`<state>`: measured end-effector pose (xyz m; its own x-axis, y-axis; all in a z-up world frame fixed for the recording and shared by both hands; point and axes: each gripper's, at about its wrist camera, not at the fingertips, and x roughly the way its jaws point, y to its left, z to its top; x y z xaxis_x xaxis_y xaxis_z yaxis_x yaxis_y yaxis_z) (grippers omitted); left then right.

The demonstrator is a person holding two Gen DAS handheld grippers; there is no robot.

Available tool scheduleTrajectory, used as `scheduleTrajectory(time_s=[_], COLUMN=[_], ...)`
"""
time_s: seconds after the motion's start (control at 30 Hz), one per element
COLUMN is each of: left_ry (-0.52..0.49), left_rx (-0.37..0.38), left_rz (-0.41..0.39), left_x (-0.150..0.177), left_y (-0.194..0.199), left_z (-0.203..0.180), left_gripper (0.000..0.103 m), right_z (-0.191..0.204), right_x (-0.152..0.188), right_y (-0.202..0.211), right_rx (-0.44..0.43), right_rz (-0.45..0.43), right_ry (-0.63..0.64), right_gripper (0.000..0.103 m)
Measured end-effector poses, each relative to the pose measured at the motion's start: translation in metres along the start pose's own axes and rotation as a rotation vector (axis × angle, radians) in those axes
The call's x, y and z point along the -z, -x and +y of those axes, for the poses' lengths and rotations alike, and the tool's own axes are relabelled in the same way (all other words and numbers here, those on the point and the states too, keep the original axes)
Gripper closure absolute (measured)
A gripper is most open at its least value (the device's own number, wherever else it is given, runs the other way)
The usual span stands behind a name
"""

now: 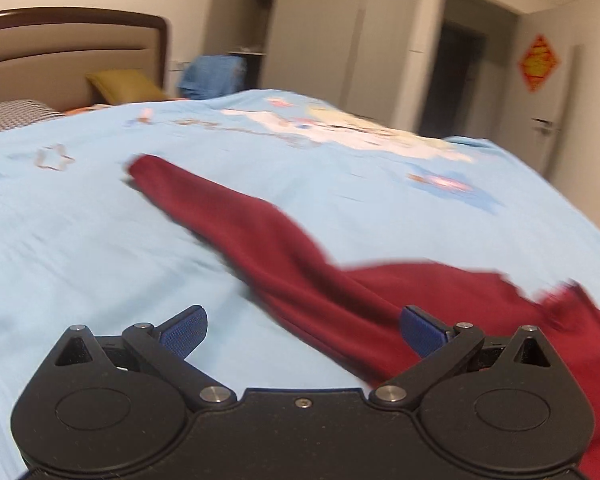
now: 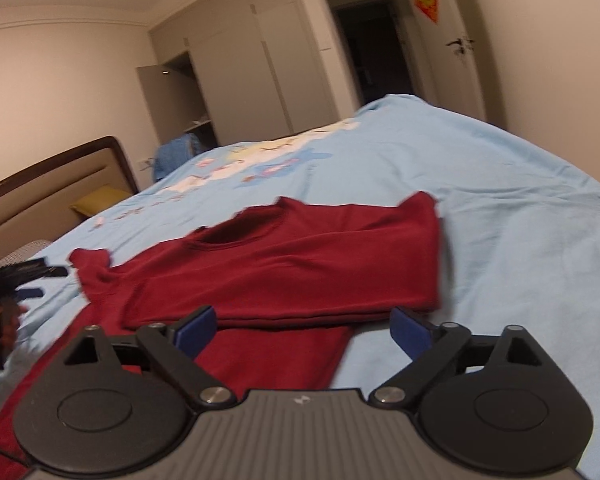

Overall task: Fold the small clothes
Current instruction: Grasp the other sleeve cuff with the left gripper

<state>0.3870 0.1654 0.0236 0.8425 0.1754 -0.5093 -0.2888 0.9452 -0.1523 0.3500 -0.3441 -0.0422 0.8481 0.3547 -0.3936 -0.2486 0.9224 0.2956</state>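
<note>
A dark red long-sleeved top [image 2: 292, 264] lies on the light blue bedsheet [image 2: 520, 240], its right side folded over the body and the neck opening facing away. In the left wrist view one red sleeve [image 1: 260, 236] stretches diagonally across the sheet [image 1: 80, 240] toward the headboard. My left gripper [image 1: 302, 330] is open just above the sleeve's near end, nothing between its blue pads [image 1: 184, 334]. My right gripper [image 2: 302, 330] is open over the garment's lower edge, also holding nothing. The left gripper [image 2: 24, 284] shows blurred at the left edge of the right wrist view.
A wooden headboard [image 1: 80, 40] with a yellow pillow [image 1: 124, 86] stands at the far end of the bed. Blue cloth [image 1: 212, 76] hangs beside it. Wardrobes [image 2: 268, 60] and a dark doorway [image 2: 372, 48] line the far wall. The sheet carries a cartoon print [image 1: 340, 128].
</note>
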Motion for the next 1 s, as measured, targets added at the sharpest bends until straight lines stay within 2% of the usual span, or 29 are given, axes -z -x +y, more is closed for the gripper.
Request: scheduleTrajectory(time_s=[0.13, 0.27, 0.4, 0.47, 0.57, 0.63, 0.67, 0.7, 0.73, 0.8, 0.9, 1.0], left_ry=[0.092, 0.285, 0.421, 0.442, 0.489, 0.533, 0.553, 0.574, 0.599, 0.659, 0.726, 0.683], left_rx=[-0.087, -0.107, -0.101, -0.092, -0.066, -0.041, -0.029, -0.014, 0.001, 0.016, 0.013, 0.007], left_rz=[0.048, 0.066, 0.066, 0.067, 0.080, 0.085, 0.082, 0.077, 0.072, 0.057, -0.055, -0.135], left_x=[-0.029, -0.044, -0.057, -0.065, -0.073, -0.074, -0.073, -0.073, -0.071, -0.068, -0.062, -0.067], left_y=[-0.042, -0.077, -0.110, -0.124, -0.143, -0.153, -0.156, -0.159, -0.162, -0.163, -0.141, -0.106], left_z=[0.054, 0.105, 0.130, 0.132, 0.134, 0.136, 0.137, 0.138, 0.139, 0.144, 0.149, 0.145], left_gripper=[0.001, 0.003, 0.008, 0.015, 0.032, 0.047, 0.050, 0.059, 0.075, 0.099, 0.100, 0.100], right_z=[0.030, 0.058, 0.078, 0.084, 0.086, 0.084, 0.082, 0.081, 0.079, 0.078, 0.078, 0.078], right_x=[0.010, 0.023, 0.040, 0.049, 0.057, 0.058, 0.059, 0.059, 0.060, 0.061, 0.062, 0.063], right_y=[0.004, 0.004, -0.001, -0.005, -0.010, -0.013, -0.013, -0.014, -0.014, -0.015, -0.015, -0.014], right_rx=[-0.072, -0.124, -0.133, -0.125, -0.116, -0.111, -0.110, -0.110, -0.111, -0.110, -0.106, -0.106], right_rz=[0.016, 0.033, 0.066, 0.086, 0.108, 0.115, 0.117, 0.118, 0.121, 0.123, 0.123, 0.120], right_ry=[0.045, 0.076, 0.123, 0.155, 0.153, 0.135, 0.125, 0.118, 0.113, 0.113, 0.121, 0.125], right_gripper=[0.001, 0.000, 0.000, 0.000, 0.000, 0.000, 0.000, 0.000, 0.000, 0.000, 0.000, 0.000])
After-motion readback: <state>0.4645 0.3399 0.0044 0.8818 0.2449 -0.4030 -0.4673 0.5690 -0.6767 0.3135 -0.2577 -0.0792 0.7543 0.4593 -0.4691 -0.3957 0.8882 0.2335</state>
